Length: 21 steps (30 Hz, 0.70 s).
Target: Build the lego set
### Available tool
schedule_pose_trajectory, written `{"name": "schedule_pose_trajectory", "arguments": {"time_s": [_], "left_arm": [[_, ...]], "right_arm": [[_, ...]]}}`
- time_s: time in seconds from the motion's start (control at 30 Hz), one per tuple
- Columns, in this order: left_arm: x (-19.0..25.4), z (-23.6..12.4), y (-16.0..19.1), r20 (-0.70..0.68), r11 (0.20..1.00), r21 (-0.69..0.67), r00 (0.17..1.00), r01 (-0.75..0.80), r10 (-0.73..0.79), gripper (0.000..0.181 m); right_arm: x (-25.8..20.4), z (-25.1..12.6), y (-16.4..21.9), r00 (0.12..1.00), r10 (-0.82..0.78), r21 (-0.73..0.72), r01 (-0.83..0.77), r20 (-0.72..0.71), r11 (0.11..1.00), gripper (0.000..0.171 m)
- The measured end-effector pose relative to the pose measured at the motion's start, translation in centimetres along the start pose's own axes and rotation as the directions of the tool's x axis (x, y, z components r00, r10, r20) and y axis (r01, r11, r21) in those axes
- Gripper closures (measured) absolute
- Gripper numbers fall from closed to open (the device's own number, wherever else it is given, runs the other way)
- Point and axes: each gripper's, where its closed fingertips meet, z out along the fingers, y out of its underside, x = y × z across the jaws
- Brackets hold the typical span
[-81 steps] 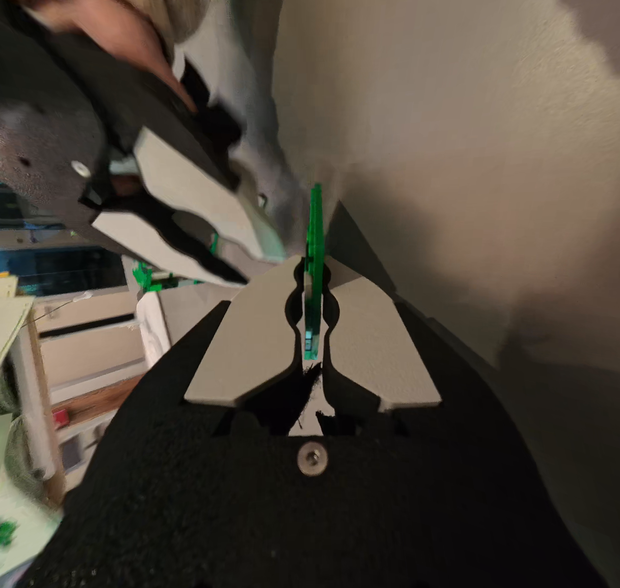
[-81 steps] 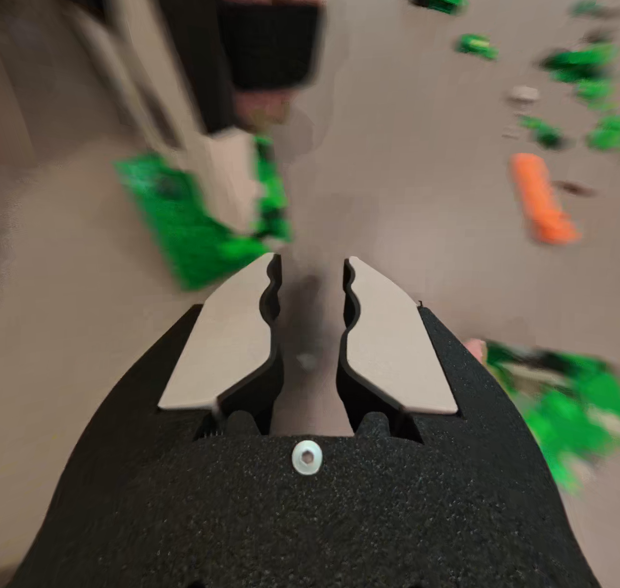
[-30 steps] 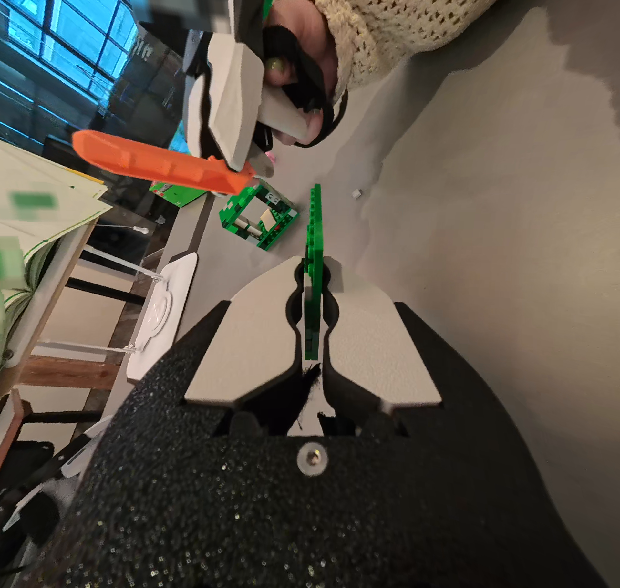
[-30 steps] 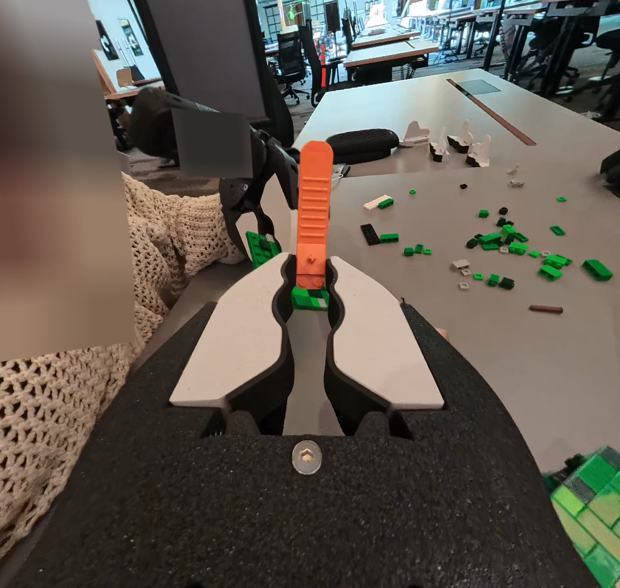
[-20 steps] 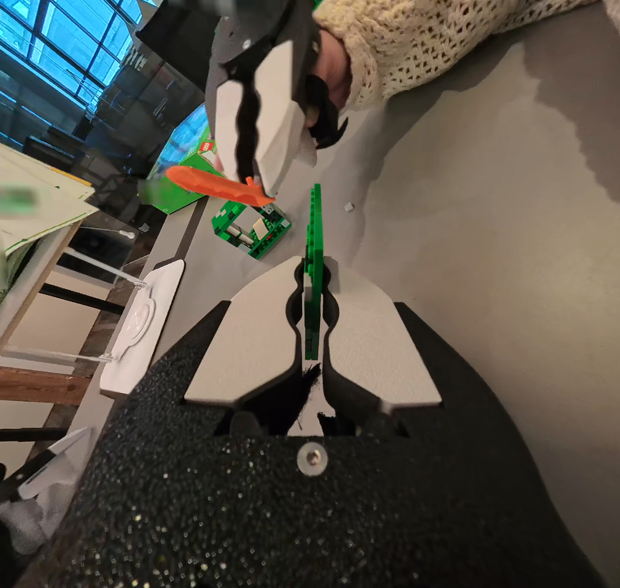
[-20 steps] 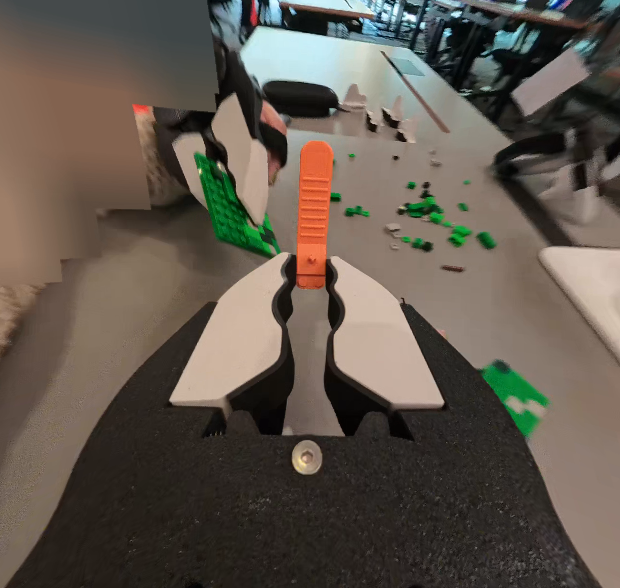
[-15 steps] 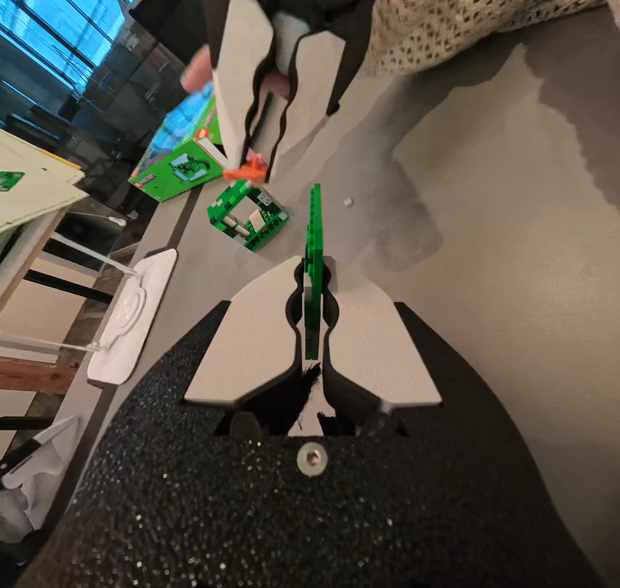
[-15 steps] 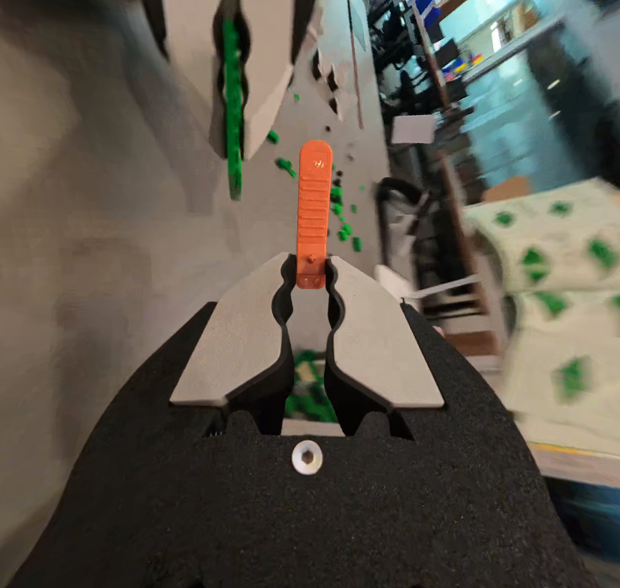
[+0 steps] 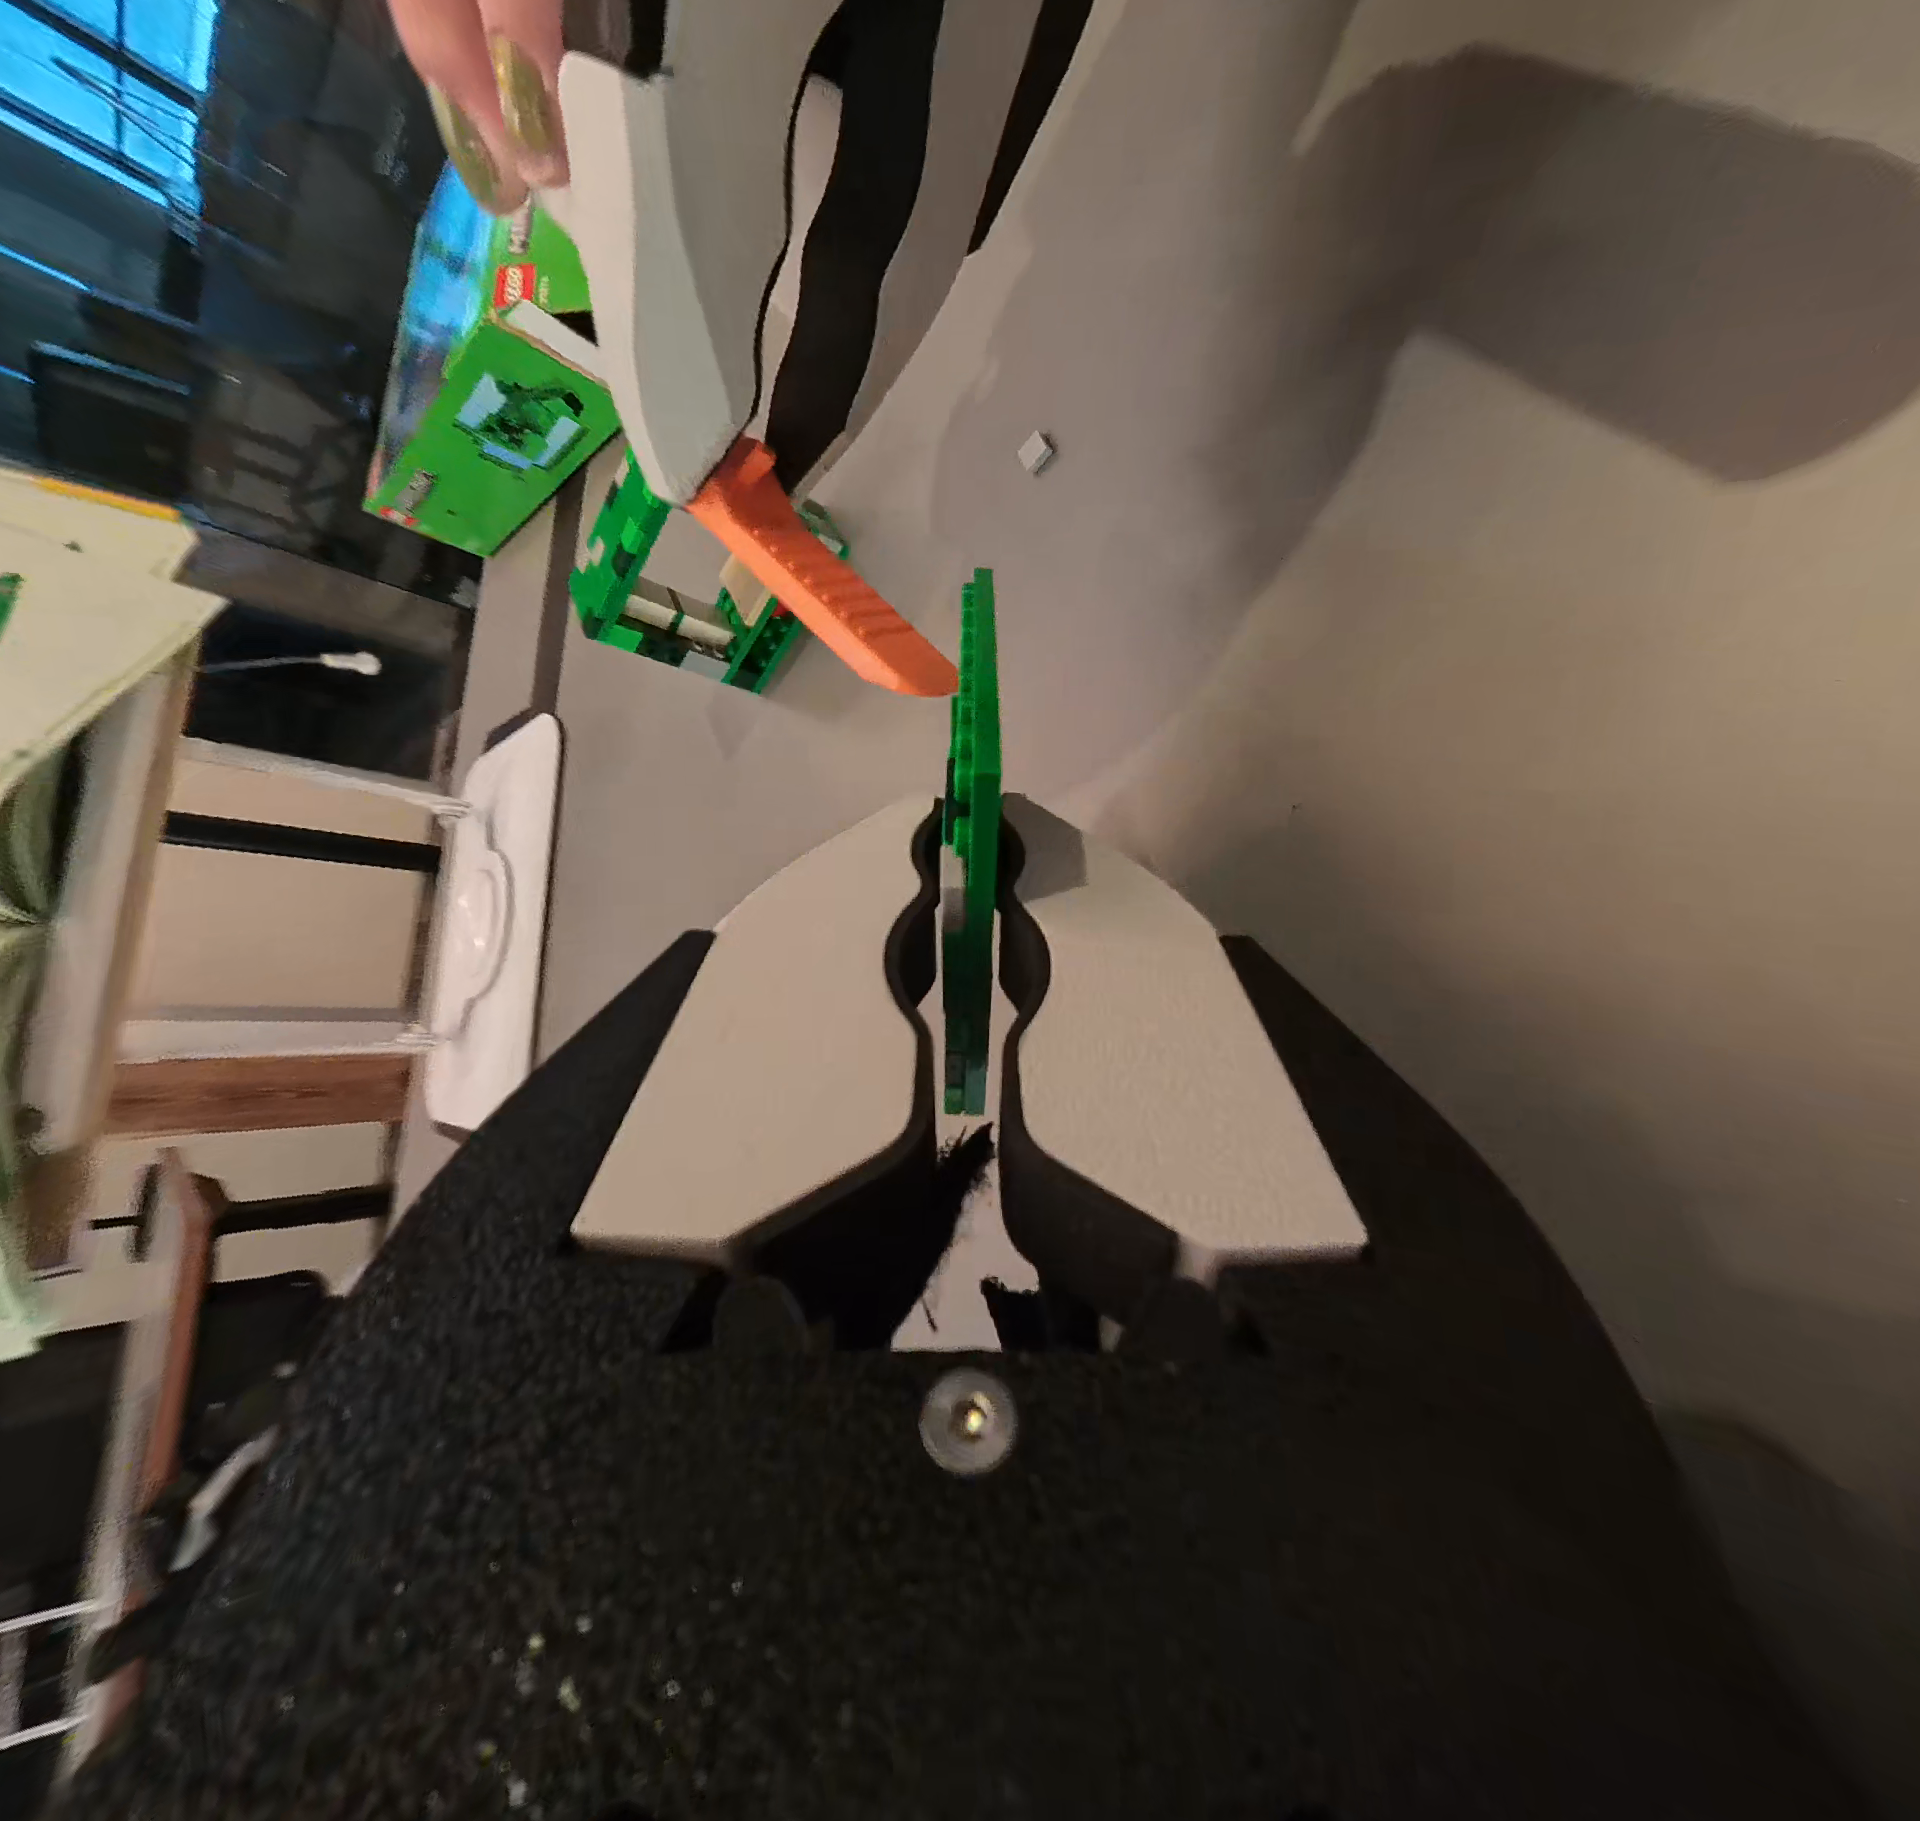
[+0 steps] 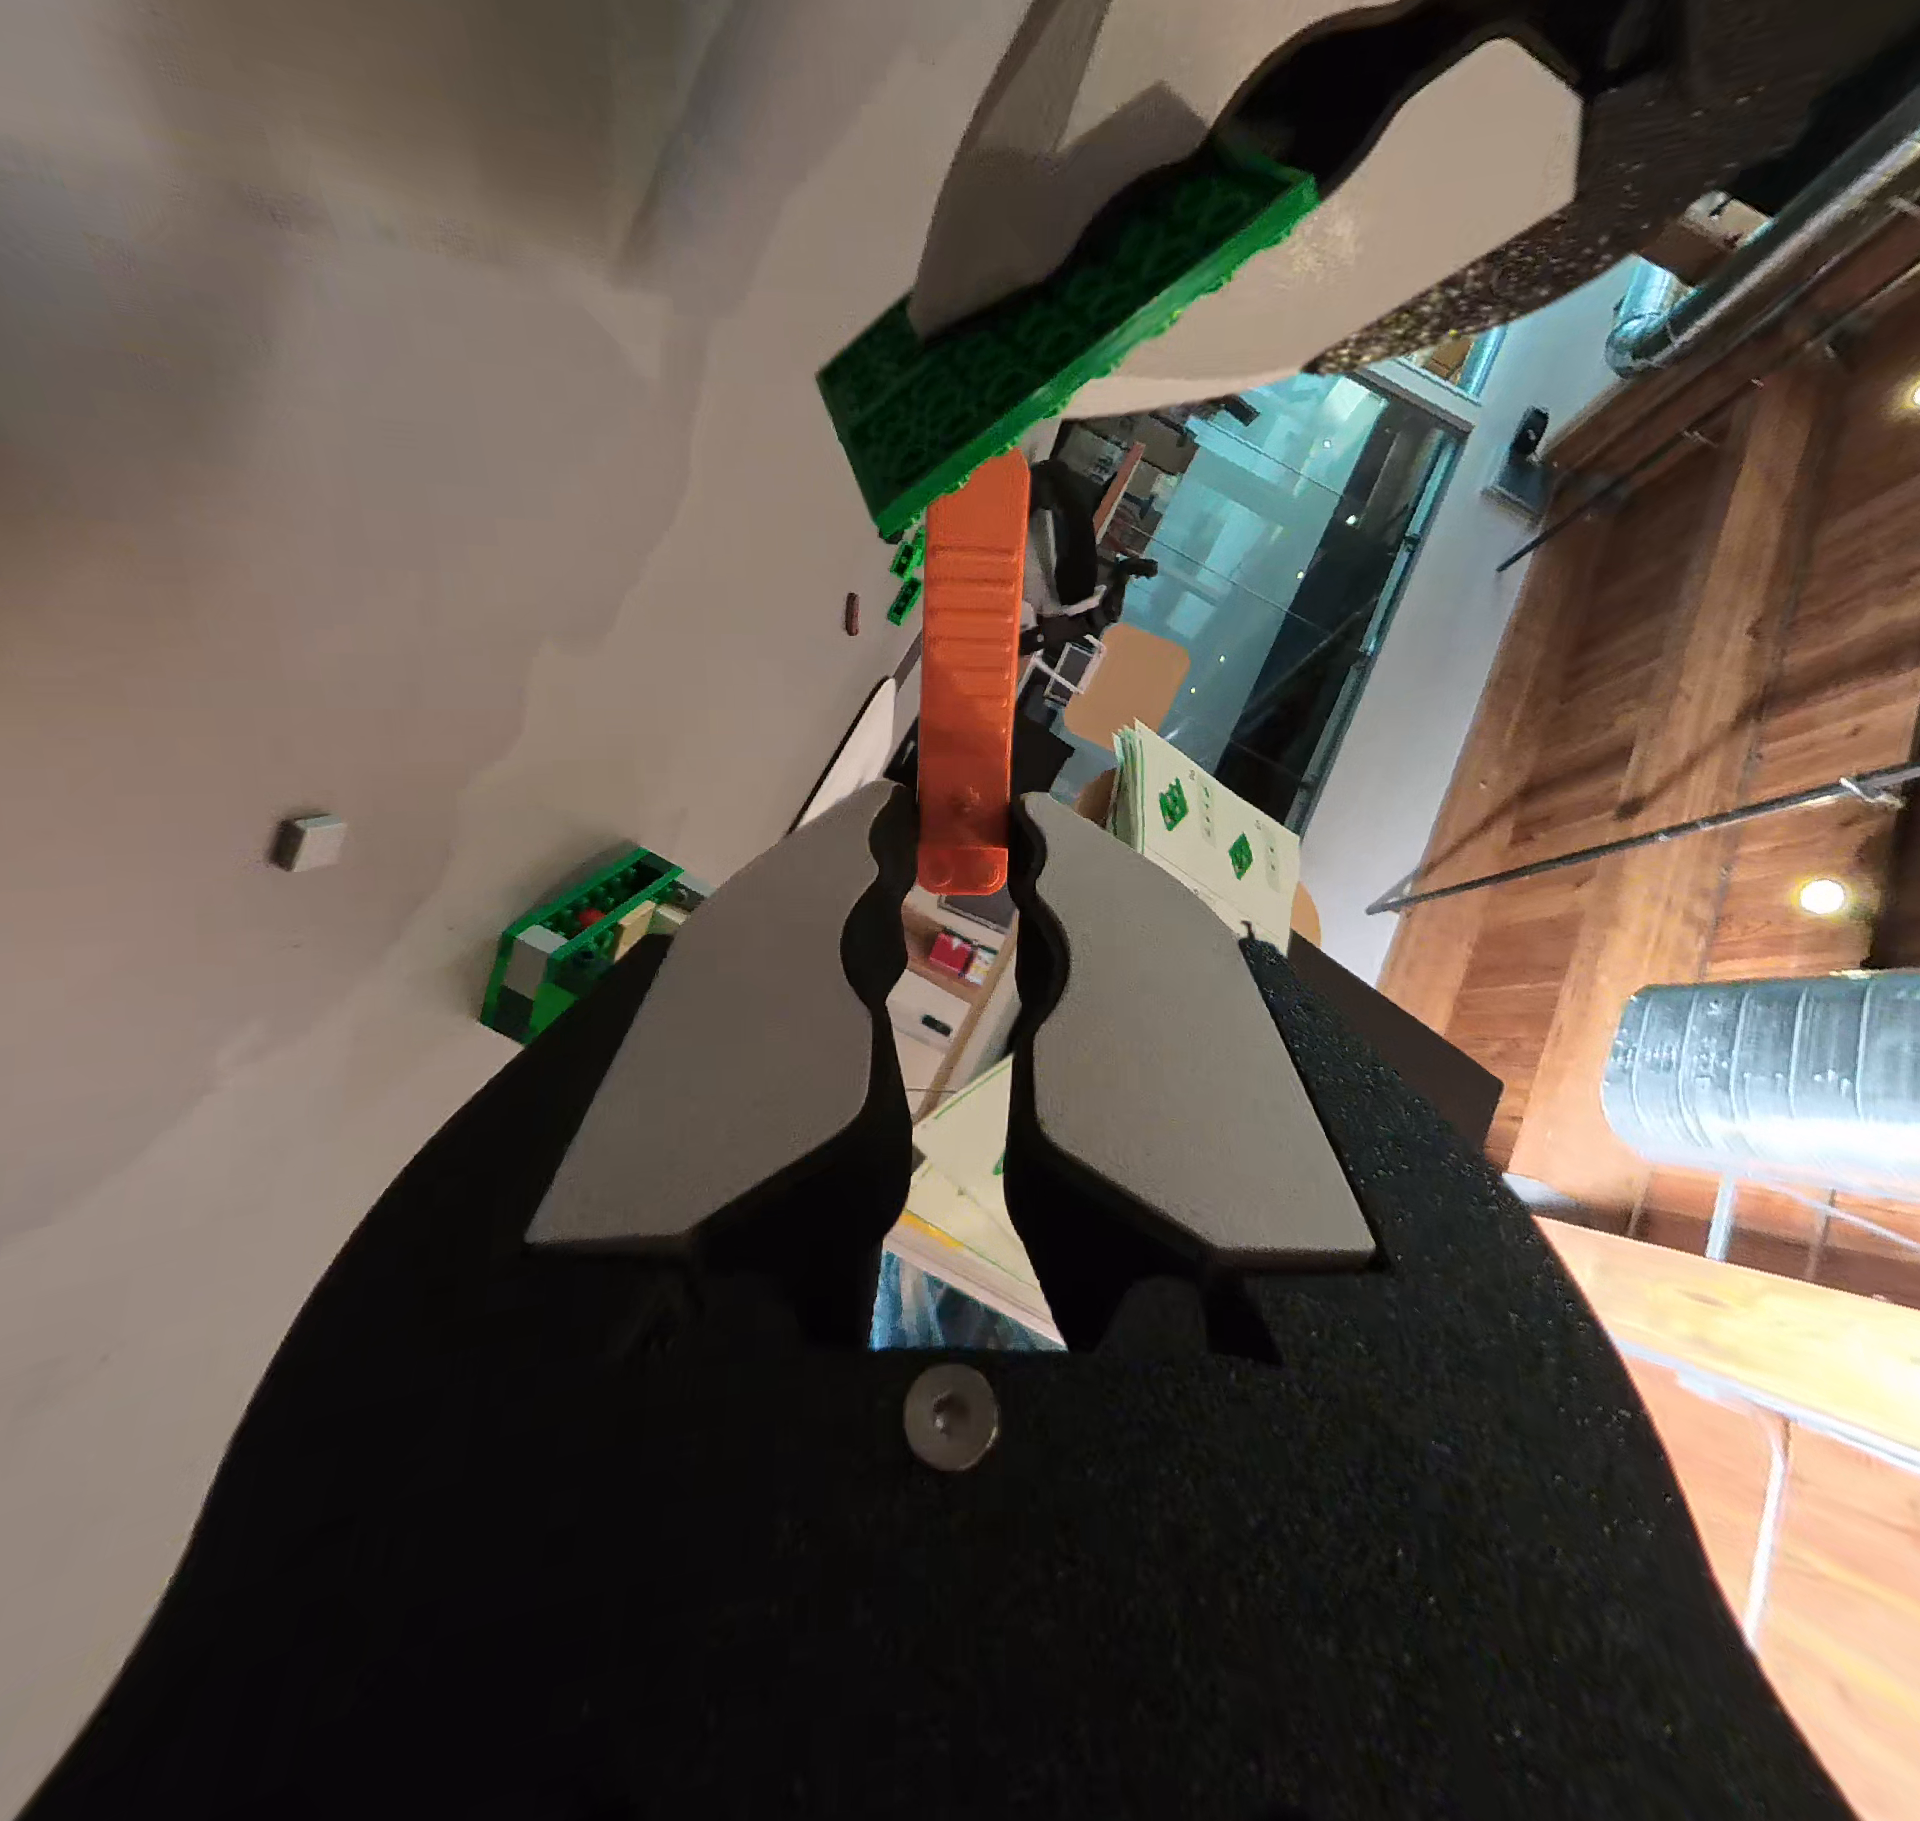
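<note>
My left gripper [image 9: 971, 821] is shut on a flat green plate assembly [image 9: 977, 691], held edge-on above the grey table; the plate also shows in the right wrist view [image 10: 1039, 358]. My right gripper [image 10: 961, 815] is shut on the end of an orange brick separator [image 10: 971, 649]. The separator's tip touches the far end of the green plate. In the left wrist view the separator [image 9: 821, 587] reaches down from the right gripper [image 9: 727, 472] to the plate's stud side. A green box-shaped build [image 9: 686, 597] lies on the table behind; it also shows in the right wrist view [image 10: 577, 940].
A green set box [image 9: 478, 400] lies at the table's far edge. A small grey tile [image 9: 1035, 450] lies loose on the table, seen too in the right wrist view [image 10: 307, 841]. Instruction pages [image 10: 1205, 826] stand on a clear holder with a white base [image 9: 488, 950]. Loose green pieces [image 10: 906, 576] lie farther off.
The right gripper swung round with the separator and brought its tip against the green plate. The left gripper kept its hold on the plate and tilted a little.
</note>
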Motion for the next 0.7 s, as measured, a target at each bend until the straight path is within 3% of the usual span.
{"name": "schedule_pose_trajectory", "arguments": {"time_s": [0.1, 0.17, 0.2, 0.27, 0.33, 0.37, 0.43, 0.6, 0.7], "left_arm": [[-0.4, 0.3, 0.3, 0.081, 0.989, -0.056, 0.987, -0.136, 0.141, 0.176], [-1.1, 0.4, 0.6, 0.173, 0.946, -0.141, 0.934, -0.292, 0.313, 0.176], [-1.5, 0.4, 0.7, 0.213, 0.908, -0.197, 0.888, -0.371, 0.409, 0.176], [-1.9, 0.5, 0.8, 0.244, 0.815, -0.294, 0.785, -0.5, 0.57, 0.176], [-1.7, 0.9, 0.6, 0.242, 0.746, -0.339, 0.713, -0.573, 0.658, 0.176], [-1.5, 1.1, 0.6, 0.23, 0.72, -0.357, 0.691, -0.595, 0.686, 0.176], [-1.3, 1.5, 0.6, 0.213, 0.679, -0.384, 0.656, -0.626, 0.725, 0.176], [-1.1, 1.8, 0.5, 0.145, 0.57, -0.46, 0.575, -0.681, 0.805, 0.176], [-1.0, 1.7, 0.1, 0.12, 0.512, -0.488, 0.527, -0.707, 0.842, 0.176]], "right_arm": [[-1.3, -0.1, 0.3, 0.994, 0.064, -0.025, -0.062, 0.094, 0.998, 0.155], [-3.0, -0.1, 1.2, 0.935, 0.268, -0.112, -0.248, 0.234, 0.962, 0.155], [-3.6, -0.2, 1.2, 0.865, 0.41, -0.143, -0.384, 0.29, 0.912, 0.155], [-4.8, -1.0, -0.3, 0.588, 0.677, -0.199, -0.672, 0.443, 0.713, 0.155], [-5.1, -2.3, -2.3, 0.257, 0.773, -0.277, -0.83, 0.581, 0.484, 0.155], [-5.2, -3.0, -3.1, 0.121, 0.77, -0.326, -0.857, 0.627, 0.4, 0.155], [-5.3, -3.7, -3.7, -0.045, 0.762, -0.412, -0.861, 0.646, 0.299, 0.155], [-6.2, -4.4, -4.5, -0.31, 0.71, -0.593, -0.783, 0.633, 0.187, 0.155], [-6.4, -4.0, -4.4, -0.365, 0.698, -0.638, -0.751, 0.616, 0.17, 0.155]]}}
